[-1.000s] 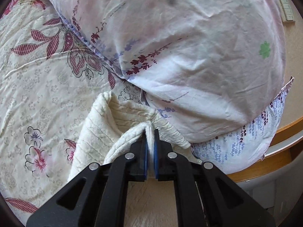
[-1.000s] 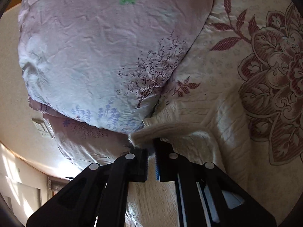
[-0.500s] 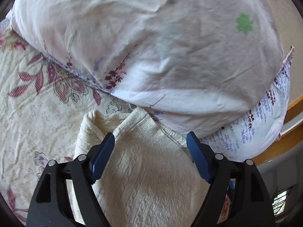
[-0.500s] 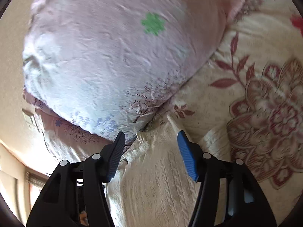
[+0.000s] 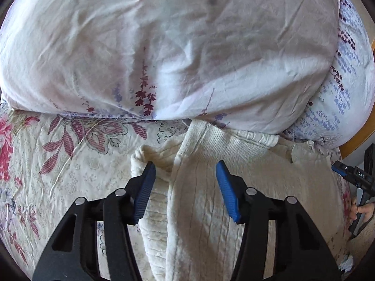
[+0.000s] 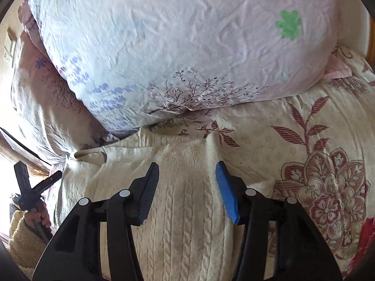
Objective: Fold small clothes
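sweater (image 5: 211, 210) cut off below, lower pillow (image 5: 339, 105) mostly hidden

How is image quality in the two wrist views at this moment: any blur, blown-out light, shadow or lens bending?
Left wrist view: sharp; the fisheye bends the pillow into a dome and darkens the corners; sunlight falls on the cream knit garment. Right wrist view: slight smear on the pillow's left side; window light at the lower left edge is blown out; the gripper shades the knit below it.

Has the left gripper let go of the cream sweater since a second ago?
Yes. The left gripper now stands open above the cream sweater, which lies flat against the pillow; its jaws are closing again.
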`<state>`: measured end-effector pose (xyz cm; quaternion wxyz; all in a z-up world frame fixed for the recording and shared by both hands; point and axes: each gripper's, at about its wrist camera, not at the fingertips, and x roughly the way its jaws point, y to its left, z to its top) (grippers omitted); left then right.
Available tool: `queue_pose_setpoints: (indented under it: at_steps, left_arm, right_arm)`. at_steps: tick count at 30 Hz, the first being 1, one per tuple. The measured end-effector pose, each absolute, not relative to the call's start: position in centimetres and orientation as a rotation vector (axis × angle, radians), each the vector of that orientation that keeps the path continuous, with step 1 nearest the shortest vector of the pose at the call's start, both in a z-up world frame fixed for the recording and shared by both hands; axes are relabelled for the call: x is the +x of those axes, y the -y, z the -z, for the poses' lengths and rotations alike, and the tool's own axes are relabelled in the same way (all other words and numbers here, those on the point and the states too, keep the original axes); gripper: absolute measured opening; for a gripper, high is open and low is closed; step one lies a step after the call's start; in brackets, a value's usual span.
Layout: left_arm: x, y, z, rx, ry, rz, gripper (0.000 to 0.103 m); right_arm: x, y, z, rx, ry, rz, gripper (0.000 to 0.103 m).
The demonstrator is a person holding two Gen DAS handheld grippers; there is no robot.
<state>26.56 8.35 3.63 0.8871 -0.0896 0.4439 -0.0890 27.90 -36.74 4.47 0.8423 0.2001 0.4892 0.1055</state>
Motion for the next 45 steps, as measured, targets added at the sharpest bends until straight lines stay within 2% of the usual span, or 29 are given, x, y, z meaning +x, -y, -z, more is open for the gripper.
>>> queue_pose_setpoints:
  at_steps: [3, 6, 8, 9, 10, 11, 19, 23, 24, 27, 28, 32, 33, 34, 41, 45]
  left_arm:
    - [27.7, -7.1, -3.5, -0.123, -0.928, 0.205, 0.046]
    - [28.7, -6.1, -3.2, -0.064, -0.945, 0.211, 0.046]
    - [29.3, -5.9, -2.8, -0.048, -0.964, 0.213, 0.033]
    - [29.5, -5.8, -2.6, -0.043, -0.967, 0.214, 0.028]
    - [29.6, -5.7, -2.6, -0.045, -0.967, 0.217, 0.016]
    - [29.6, -5.7, -2.7, -0.051, -0.962, 0.219, 0.007]
    - [27.7, -9.2, -4.2, -0.219, -0.864, 0.199, 0.005]
    - [27.7, -9.1, -3.5, -0.18, -0.882, 0.204, 0.006]
    - [27.7, -9.2, -3.4, -0.186, -0.885, 0.204, 0.006]
    - [27.9, -9.4, -3.4, -0.198, -0.888, 0.201, 0.006]
    - [28.0, -9.4, -3.3, -0.193, -0.89, 0.201, 0.006]
    - [28.6, -8.2, -2.7, -0.184, -0.9, 0.196, 0.006]
    - [28.7, -8.0, -2.6, -0.185, -0.903, 0.194, 0.006]
    - [28.8, -7.5, -2.4, -0.183, -0.904, 0.192, 0.006]
    - [27.8, -8.9, -3.8, -0.258, -0.815, 0.157, 0.005]
    - [28.7, -9.0, -1.7, -0.261, -0.881, 0.1, 0.005]
  right_arm:
    - [28.7, 36.4, -3.8, 0.401, -1.062, -0.237, 0.051]
    - [28.9, 36.6, -3.4, 0.413, -1.075, -0.253, 0.048]
    - [28.9, 36.5, -3.3, 0.413, -1.074, -0.271, 0.037]
    - [28.9, 36.4, -3.2, 0.41, -1.075, -0.287, 0.02]
    - [28.7, 36.3, -3.3, 0.399, -1.071, -0.293, 0.003]
    - [28.6, 36.2, -3.4, 0.388, -1.063, -0.293, 0.003]
    - [27.2, 39.0, -6.4, 0.517, -0.869, -0.212, 0.0]
    - [28.3, 38.4, -5.2, 0.466, -0.952, -0.22, 0.002]
    - [28.5, 38.2, -4.8, 0.453, -0.978, -0.215, 0.007]
    - [28.8, 37.8, -4.1, 0.415, -1.013, -0.187, 0.042]
    - [28.9, 37.6, -3.9, 0.407, -1.016, -0.183, 0.045]
    - [29.7, 36.6, -2.7, 0.355, -1.074, -0.183, 0.043]
    - [29.7, 36.5, -2.4, 0.335, -1.09, -0.186, 0.023]
    - [29.8, 36.3, -2.3, 0.332, -1.091, -0.2, 0.008]
    - [28.2, 37.8, -6.1, 0.411, -0.882, -0.152, 0.005]
    - [29.1, 38.1, -3.8, 0.415, -0.953, -0.087, 0.005]
